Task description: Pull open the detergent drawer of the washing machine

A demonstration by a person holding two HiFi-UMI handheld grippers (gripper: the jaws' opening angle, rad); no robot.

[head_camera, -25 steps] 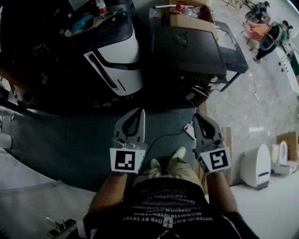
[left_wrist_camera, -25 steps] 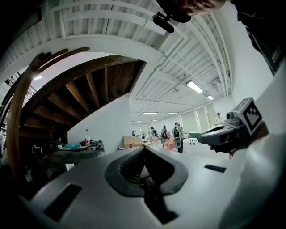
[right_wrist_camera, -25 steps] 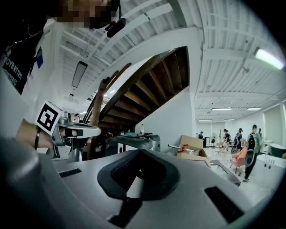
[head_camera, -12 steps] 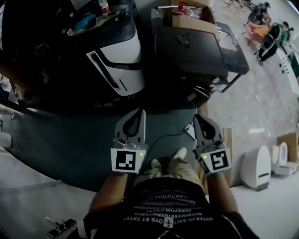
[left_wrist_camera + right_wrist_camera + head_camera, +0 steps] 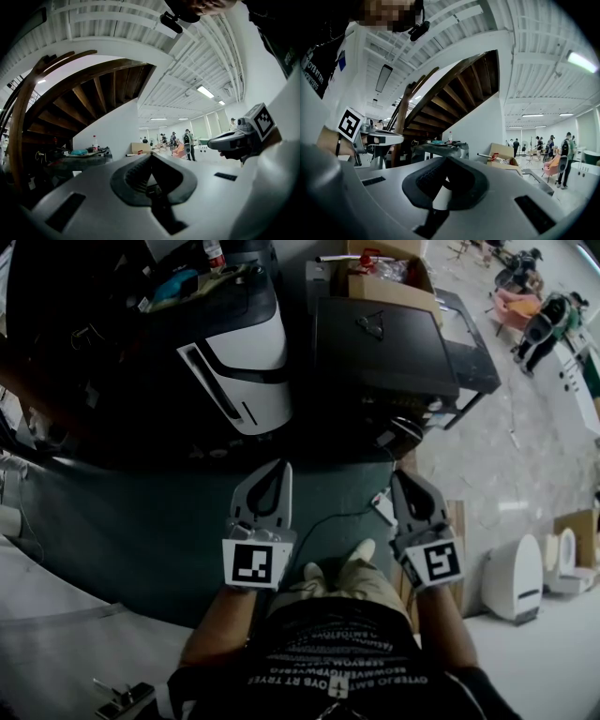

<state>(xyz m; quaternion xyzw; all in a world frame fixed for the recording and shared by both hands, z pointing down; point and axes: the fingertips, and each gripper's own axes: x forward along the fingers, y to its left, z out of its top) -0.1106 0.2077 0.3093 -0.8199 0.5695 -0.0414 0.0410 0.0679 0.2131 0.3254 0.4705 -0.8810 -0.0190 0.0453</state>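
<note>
risk: the washing machine, upper left of centre, stands well apart from the left tool and the right tool, and its detergent drawer cannot be singled out, so a reach may hit the wrong panel. both tools have jaws together on nothing and would likely glance off the drawer front unless opened. the dark floor between gives approach room, edged by the black cabinet at upper centre and crossed by a thin cable.

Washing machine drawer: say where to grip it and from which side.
Probably the long dark recess in the white front of the washing machine: its edge gives a lip. Come from the front, where the left gripper, shut, is nearer; the drawer itself is unclear.
</note>
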